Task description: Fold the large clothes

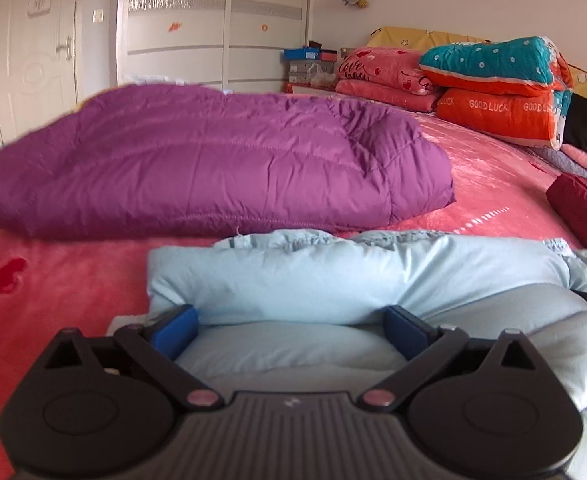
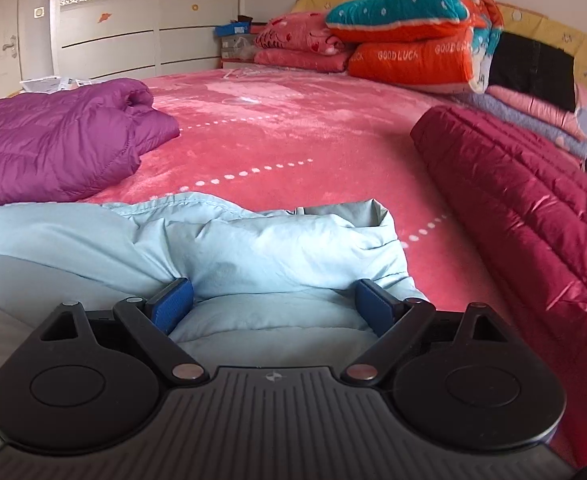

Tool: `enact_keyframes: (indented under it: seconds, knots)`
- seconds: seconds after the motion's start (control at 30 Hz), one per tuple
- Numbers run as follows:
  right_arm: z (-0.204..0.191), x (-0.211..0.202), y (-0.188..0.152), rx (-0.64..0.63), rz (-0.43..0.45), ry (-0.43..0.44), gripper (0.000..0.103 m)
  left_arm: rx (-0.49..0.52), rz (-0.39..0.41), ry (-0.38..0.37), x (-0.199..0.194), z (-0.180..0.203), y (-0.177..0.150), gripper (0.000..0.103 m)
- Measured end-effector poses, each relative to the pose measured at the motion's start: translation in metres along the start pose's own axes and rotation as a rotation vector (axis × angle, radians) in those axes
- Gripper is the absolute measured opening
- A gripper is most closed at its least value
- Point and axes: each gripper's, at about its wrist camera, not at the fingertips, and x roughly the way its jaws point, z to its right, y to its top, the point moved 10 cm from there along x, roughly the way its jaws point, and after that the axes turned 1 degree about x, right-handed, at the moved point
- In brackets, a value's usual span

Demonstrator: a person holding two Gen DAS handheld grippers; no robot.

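A pale blue puffy jacket (image 1: 353, 272) lies folded on the pink bed, right in front of both grippers; it also shows in the right wrist view (image 2: 277, 248). My left gripper (image 1: 291, 330) is open, its blue pads (image 1: 177, 330) wide apart and pressed against the jacket's left part, fabric bulging between them. My right gripper (image 2: 273, 306) is open too, its pads (image 2: 173, 304) spread around the jacket's right end. Neither jaw is closed on the cloth.
A folded purple down jacket (image 1: 197, 164) lies behind on the pink bedspread (image 2: 293, 136). A dark red quilted jacket (image 2: 533, 220) lies at the right. Stacked pillows and quilts (image 2: 413, 40) sit at the headboard. A wardrobe and door (image 1: 33, 60) stand beyond.
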Motion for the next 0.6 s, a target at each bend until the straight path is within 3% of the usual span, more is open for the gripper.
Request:
enact_keyframes:
  seconds: [0.17, 0.6]
  knots:
    - [-0.004, 0.015, -0.006, 0.015, -0.032, 0.030, 0.103, -0.037, -0.007, -0.038, 0.012, -0.005, -0.010, 0.103]
    - [-0.013, 0.024, -0.014, -0.015, 0.007, 0.020, 0.103, -0.043, 0.018, -0.061, 0.021, -0.006, -0.016, 0.103]
